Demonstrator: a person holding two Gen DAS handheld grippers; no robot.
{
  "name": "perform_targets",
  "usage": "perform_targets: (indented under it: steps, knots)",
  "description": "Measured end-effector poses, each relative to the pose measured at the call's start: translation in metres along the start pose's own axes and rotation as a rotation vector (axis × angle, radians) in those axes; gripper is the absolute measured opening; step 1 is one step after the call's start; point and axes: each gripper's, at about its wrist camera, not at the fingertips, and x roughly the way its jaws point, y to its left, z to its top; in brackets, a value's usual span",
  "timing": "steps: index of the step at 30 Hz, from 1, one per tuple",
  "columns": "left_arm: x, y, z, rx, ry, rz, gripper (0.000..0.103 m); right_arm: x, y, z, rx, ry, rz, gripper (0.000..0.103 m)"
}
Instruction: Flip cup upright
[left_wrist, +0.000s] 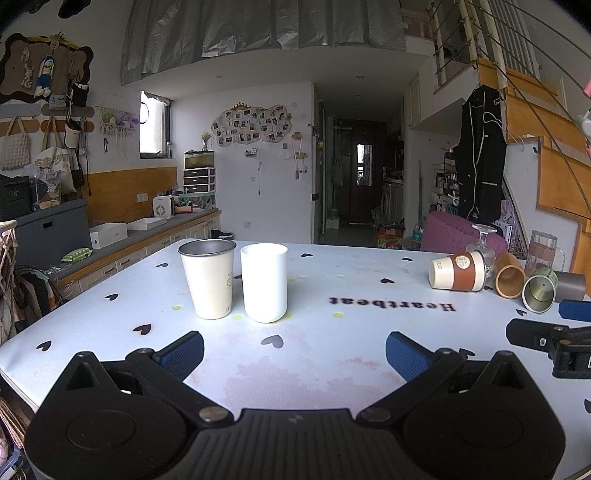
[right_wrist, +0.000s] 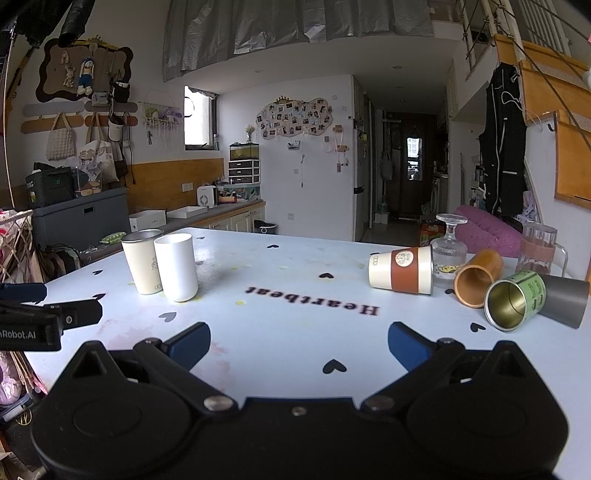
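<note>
Several cups lie on their sides at the table's right: a cream cup with a brown sleeve (right_wrist: 402, 272) (left_wrist: 458, 271), an orange cup (right_wrist: 477, 277) (left_wrist: 509, 275), a green metal cup (right_wrist: 514, 300) (left_wrist: 540, 291) and a grey cup (right_wrist: 565, 300) (left_wrist: 570, 286). A cream metal cup (left_wrist: 209, 277) (right_wrist: 144, 260) and a white cup (left_wrist: 264, 281) (right_wrist: 176, 266) stand upright at the left. My left gripper (left_wrist: 294, 352) is open and empty, low over the table before the upright cups. My right gripper (right_wrist: 299, 345) is open and empty, short of the lying cups.
A stemmed glass (right_wrist: 448, 245) stands upside down behind the sleeved cup. A tall glass with a brown band (right_wrist: 537, 249) stands at the far right. The table (right_wrist: 295, 266) has a pale cloth with black hearts. A purple seat (right_wrist: 487, 230) is beyond its far edge.
</note>
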Motion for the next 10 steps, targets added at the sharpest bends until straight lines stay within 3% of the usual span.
perform_targets:
  steps: [10]
  knots:
    - [0.0005, 0.0003, 0.0008, 0.0, 0.001, 0.002, 0.103, -0.0001, -0.0003, 0.0003, 0.0, 0.0, 0.0, 0.103]
